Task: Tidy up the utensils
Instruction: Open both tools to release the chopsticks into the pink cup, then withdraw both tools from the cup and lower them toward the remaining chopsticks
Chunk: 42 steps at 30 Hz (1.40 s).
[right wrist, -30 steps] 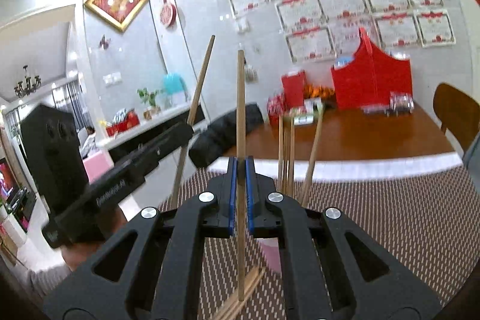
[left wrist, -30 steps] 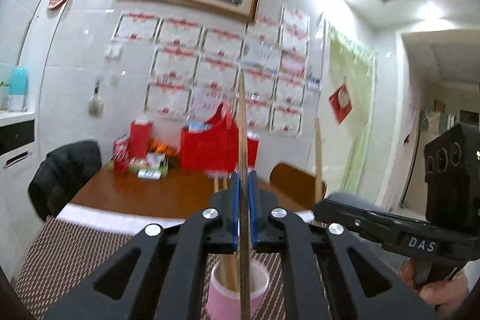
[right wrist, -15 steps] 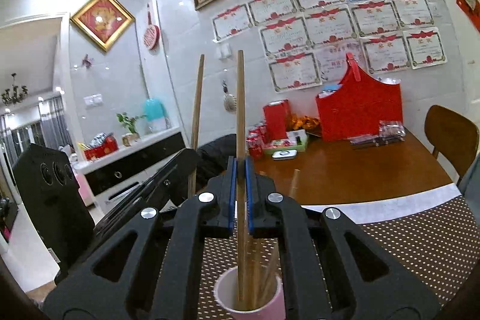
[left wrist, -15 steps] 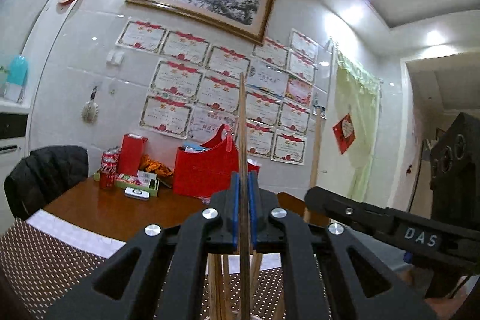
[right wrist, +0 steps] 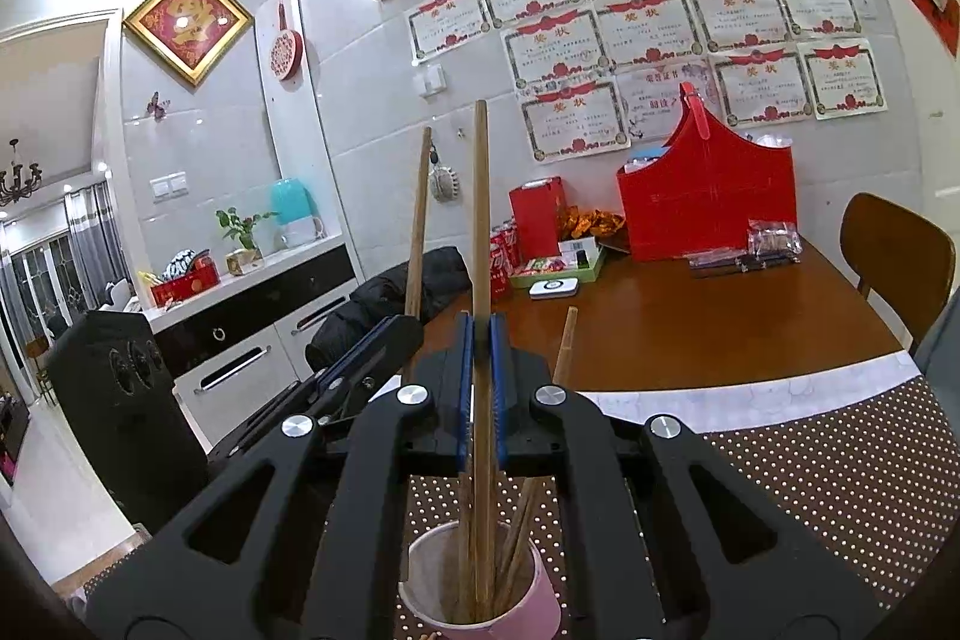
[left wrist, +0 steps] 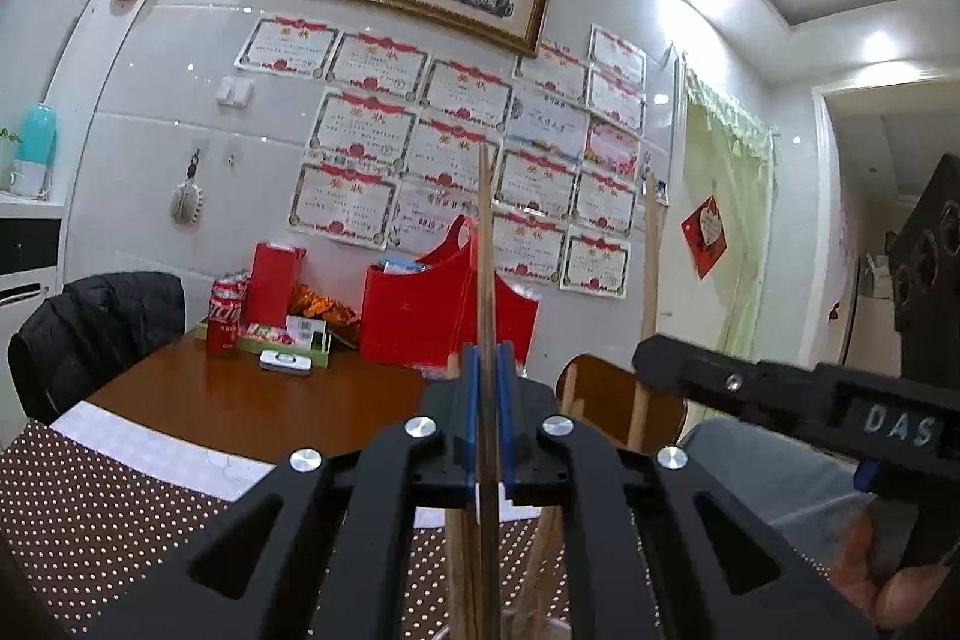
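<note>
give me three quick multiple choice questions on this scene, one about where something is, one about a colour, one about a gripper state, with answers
1. Where does the lower end of the wooden chopstick held by the right gripper sit?
A. inside the cup
B. flat on the dotted mat
C. on the brown table

2. What colour is the outside of the paper cup that holds the chopsticks?
A. blue
B. pink
C. green

3. What state is the left gripper in?
A. wide open, nothing between the pads
B. shut on a red can
C. shut on an upright wooden chopstick

Answers: 1 A, the right wrist view shows that chopstick running down past the cup's rim among the others. 2 B, the cup's outer wall is pink. 3 C, the blue pads press on both sides of a thin upright stick.
</note>
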Tool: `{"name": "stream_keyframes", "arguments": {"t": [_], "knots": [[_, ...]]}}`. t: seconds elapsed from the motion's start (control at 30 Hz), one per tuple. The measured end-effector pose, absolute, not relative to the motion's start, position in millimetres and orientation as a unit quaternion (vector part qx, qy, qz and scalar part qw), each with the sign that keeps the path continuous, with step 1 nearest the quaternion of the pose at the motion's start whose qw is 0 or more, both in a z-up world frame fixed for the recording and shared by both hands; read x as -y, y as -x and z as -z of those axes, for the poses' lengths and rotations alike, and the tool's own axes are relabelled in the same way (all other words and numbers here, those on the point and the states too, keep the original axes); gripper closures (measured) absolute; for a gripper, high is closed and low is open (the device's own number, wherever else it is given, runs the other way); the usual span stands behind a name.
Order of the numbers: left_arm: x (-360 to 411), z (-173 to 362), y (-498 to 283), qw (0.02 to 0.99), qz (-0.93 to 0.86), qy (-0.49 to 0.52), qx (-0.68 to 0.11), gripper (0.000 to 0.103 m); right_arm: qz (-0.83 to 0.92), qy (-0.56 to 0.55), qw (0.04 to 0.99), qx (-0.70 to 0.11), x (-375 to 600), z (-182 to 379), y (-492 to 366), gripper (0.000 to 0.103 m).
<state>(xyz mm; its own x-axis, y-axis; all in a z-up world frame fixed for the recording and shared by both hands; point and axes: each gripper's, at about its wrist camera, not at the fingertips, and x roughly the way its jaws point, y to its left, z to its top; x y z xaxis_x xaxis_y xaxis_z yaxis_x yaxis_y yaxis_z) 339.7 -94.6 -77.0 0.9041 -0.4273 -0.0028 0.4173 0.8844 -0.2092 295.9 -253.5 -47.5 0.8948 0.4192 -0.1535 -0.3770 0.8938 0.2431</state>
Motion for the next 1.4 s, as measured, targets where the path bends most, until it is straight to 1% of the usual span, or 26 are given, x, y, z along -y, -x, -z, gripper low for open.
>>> {"name": "stream_keyframes", "arguments": {"t": [0.13,0.17,0.2,0.23,0.27,0.3,0.33,0.37,0.43,0.5,0.63,0.77,1.03,1.27,1.4], "knots": [[100,86,-349,0.97,0.221,0.084,-0.055,0.095,-0.205,-0.106,0.964,-0.128,253,51,-305,0.095],[101,86,-349,0.972,0.217,0.074,-0.059,0.082,-0.207,-0.115,0.962,-0.136,255,52,-306,0.084],[100,85,-347,0.972,0.216,0.073,-0.058,0.06,-0.207,-0.125,0.96,-0.141,257,53,-308,0.042],[98,83,-345,0.972,0.214,0.076,-0.055,0.051,-0.206,-0.135,0.958,-0.145,260,54,-309,0.02],[95,80,-341,0.973,0.209,0.081,-0.046,0.039,-0.197,-0.146,0.96,-0.136,265,54,-306,0.008],[93,76,-338,0.975,0.204,0.082,-0.04,0.035,-0.192,-0.152,0.962,-0.121,269,52,-302,0.008],[91,73,-335,0.976,0.201,0.079,-0.036,0.032,-0.19,-0.155,0.962,-0.118,272,49,-301,0.008],[91,69,-333,0.976,0.199,0.077,-0.034,0.027,-0.192,-0.163,0.961,-0.115,276,47,-299,0.008],[89,59,-327,0.979,0.189,0.07,-0.033,0.025,-0.191,-0.186,0.958,-0.103,287,43,-294,0.006],[87,48,-321,0.98,0.184,0.065,-0.042,0.019,-0.184,-0.198,0.958,-0.1,295,40,-291,0.006],[85,33,-310,0.981,0.169,0.053,-0.081,0.019,-0.169,-0.211,0.958,-0.093,305,33,-285,0.006],[82,28,-291,0.983,0.142,0.011,-0.115,0.019,-0.171,-0.214,0.958,-0.09,305,25,-277,0.006],[56,36,-252,0.979,0.119,-0.014,-0.168,0.019,-0.175,-0.193,0.961,-0.096,293,9,-247,0.006],[37,64,-227,0.966,0.121,-0.042,-0.225,0.019,-0.155,-0.146,0.962,-0.171,281,28,-210,0.006],[33,76,-219,0.962,0.123,-0.042,-0.239,0.019,-0.15,-0.136,0.959,-0.197,281,45,-195,0.006]]}}
